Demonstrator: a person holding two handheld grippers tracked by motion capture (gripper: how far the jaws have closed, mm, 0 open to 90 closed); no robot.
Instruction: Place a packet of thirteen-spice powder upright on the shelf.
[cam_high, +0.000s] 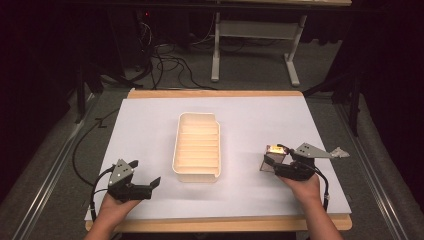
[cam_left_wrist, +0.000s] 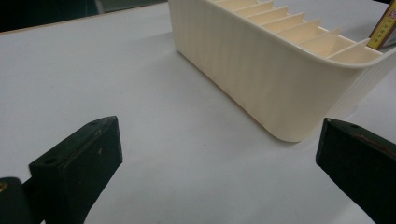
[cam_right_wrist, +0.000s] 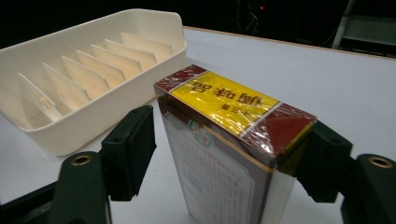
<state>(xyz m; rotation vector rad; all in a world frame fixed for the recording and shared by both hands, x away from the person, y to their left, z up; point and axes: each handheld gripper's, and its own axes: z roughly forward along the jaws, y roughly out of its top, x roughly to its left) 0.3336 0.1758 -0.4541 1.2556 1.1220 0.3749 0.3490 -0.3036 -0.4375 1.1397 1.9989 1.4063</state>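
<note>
Near edge, R side: right gripper (cam_high: 278, 165) has its jaws around a small upright box (cam_right_wrist: 233, 140) w/ yellow-and-dark-red top; in the right gripper view the R jaw is against the box but there's a sliver of gap at the L jaw, so can't tell if it's pinched or just bracketed. Left gripper (cam_high: 150, 186) sits near the front-L corner, jaws spread wide, nothing btwn them. Farther in, mid-table, the cream slotted tray (cam_high: 197, 146) lies to the box's left, long axis running away from the person, dividers crosswise; R hand is the nearer one to carry the box across, prob into a slot.
</note>
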